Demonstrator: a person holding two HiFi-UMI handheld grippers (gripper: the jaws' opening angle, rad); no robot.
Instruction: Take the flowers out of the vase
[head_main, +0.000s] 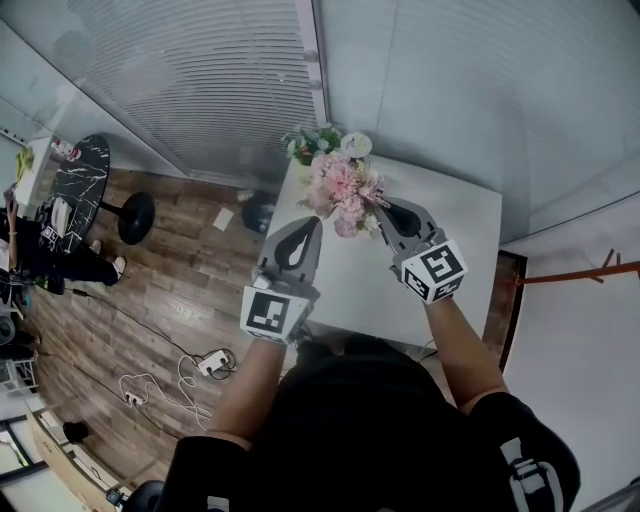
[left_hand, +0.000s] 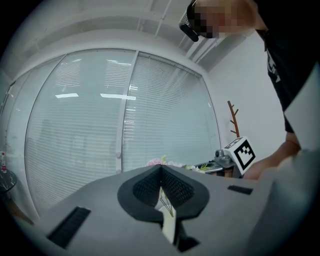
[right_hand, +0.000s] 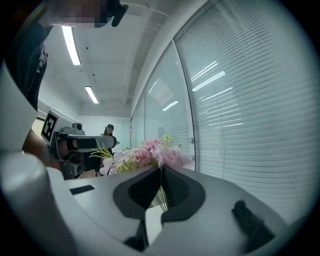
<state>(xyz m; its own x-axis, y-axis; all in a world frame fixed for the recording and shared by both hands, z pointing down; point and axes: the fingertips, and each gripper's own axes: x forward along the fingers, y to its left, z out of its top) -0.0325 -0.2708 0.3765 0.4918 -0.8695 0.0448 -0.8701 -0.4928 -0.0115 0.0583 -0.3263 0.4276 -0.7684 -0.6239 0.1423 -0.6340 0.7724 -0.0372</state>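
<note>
Left gripper (head_main: 313, 221) and right gripper (head_main: 381, 208) fingers both pinched shut on stems of pink-and-white flower bunch (head_main: 343, 190), over the far left of the white rectangular bench (head_main: 445, 235).

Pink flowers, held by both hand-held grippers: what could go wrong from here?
1. The left hand-held gripper and the right hand-held gripper are shut on thin stems of the pink flowers; moving apart might split the bunch.
2. The white and green flowers sit close behind, at the table corner; a swing might knock them off.
</note>
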